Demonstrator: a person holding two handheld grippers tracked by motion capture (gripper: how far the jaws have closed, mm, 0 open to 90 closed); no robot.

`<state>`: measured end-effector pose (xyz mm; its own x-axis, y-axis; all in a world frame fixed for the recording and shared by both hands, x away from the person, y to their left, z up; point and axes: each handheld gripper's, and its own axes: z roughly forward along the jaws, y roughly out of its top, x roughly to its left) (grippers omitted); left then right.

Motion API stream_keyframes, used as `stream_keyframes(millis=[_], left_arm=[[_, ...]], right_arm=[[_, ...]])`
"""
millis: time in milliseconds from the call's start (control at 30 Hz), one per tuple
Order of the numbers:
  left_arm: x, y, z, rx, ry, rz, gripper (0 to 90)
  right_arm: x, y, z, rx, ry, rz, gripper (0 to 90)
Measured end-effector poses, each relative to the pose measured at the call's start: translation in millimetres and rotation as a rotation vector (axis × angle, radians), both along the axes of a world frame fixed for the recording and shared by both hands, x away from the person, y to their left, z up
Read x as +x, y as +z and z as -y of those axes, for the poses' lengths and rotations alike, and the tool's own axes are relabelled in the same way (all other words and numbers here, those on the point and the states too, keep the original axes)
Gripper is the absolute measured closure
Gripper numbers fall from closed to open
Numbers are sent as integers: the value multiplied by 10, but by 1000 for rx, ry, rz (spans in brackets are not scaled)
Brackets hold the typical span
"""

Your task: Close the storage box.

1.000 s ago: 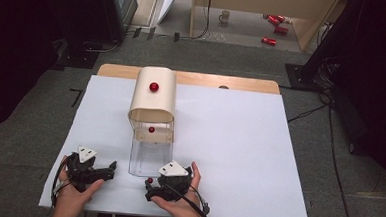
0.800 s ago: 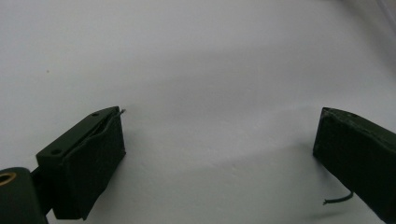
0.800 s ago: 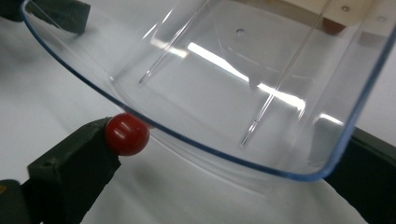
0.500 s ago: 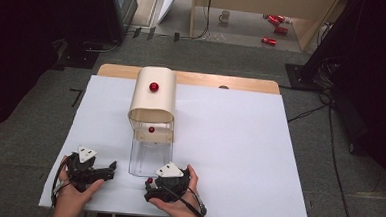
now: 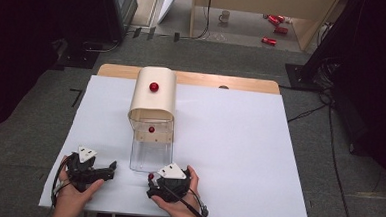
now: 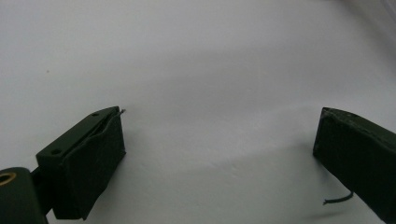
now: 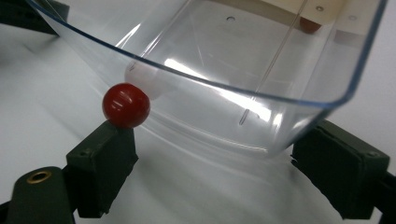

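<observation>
The right gripper [image 5: 153,185] has slid left along the near edge since a second ago and now sits at the near end of the clear drawer [image 5: 150,154], its plate turned. Its jaws are spread, the left one just under the drawer's red knob [image 7: 126,105].

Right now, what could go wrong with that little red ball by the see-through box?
The red ball sits beside one tip of the open right gripper, not between the jaws, so a nudge might roll it off across the white sheet. The jaws could also bump the clear box.
</observation>
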<state>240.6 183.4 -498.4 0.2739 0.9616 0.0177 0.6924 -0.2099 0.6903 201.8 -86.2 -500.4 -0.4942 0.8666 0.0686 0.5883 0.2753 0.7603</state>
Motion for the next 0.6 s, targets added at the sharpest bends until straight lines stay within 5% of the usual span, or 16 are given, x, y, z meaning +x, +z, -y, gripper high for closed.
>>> stream_keyframes(millis=[100, 133, 600], left_arm=[[1, 0, 0, 0, 0, 0, 20], [0, 0, 0, 0, 0, 0, 20], [0, 0, 0, 0, 0, 0, 20]], right_arm=[[5, 11, 14, 17, -2, 2, 177], [8, 27, 29, 31, -11, 8, 249], [87, 203, 92, 81, -31, 47, 306]])
